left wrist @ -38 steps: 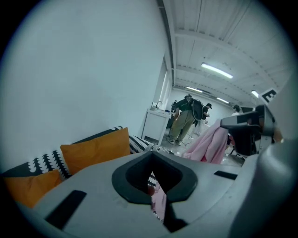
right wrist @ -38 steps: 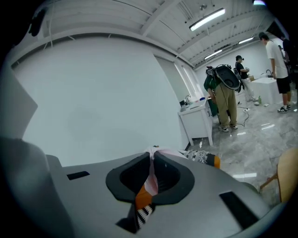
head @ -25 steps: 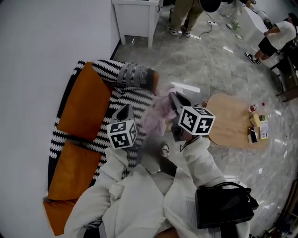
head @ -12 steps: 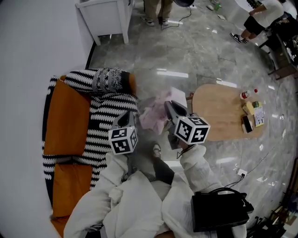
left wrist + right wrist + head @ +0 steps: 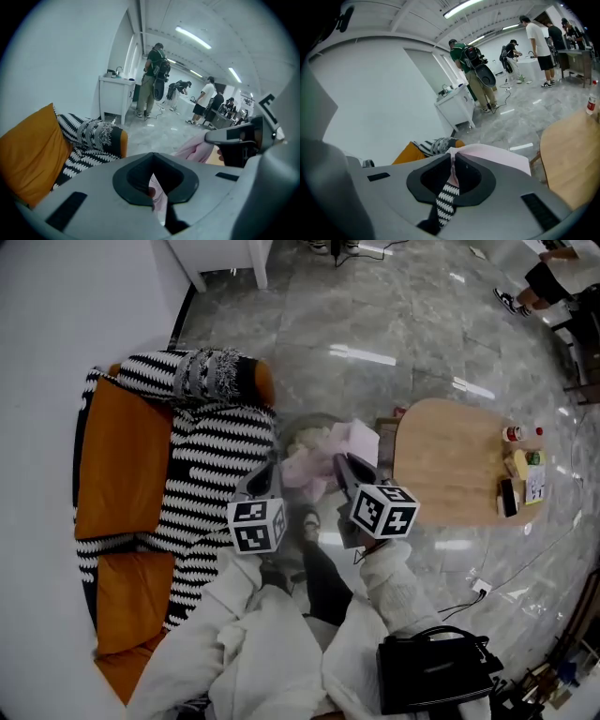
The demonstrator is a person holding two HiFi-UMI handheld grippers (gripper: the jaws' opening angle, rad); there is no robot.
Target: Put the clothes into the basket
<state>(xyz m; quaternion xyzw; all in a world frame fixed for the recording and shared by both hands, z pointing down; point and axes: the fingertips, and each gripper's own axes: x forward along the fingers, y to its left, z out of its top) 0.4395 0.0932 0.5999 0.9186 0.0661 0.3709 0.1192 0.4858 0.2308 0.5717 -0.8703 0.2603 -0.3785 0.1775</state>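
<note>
The left gripper (image 5: 269,474) and the right gripper (image 5: 342,465) are held side by side above the marble floor (image 5: 375,324), both pointed forward and downward. A pink garment (image 5: 323,448) is stretched between them.

In the left gripper view, the jaws are seen brought together, with a fold of the pink fabric pinched in the slit between them. In the right gripper view, the jaws are likewise closed on an edge of the same garment, which is draped forward over the jaw tips.

The garment is carried in the air, just beside the front edge of the sofa and near the corner of a wooden table (image 5: 450,465). A rounded grey shape (image 5: 302,420) is visible directly beyond the garment; whether it is the basket cannot be determined.

The sofa is fitted with orange cushions (image 5: 122,460) and is covered by a black-and-white zigzag throw (image 5: 220,451). A bottle (image 5: 514,433) and several small items are placed at the far end of the table. A black bag (image 5: 431,671) is located at the person's right side.
</note>
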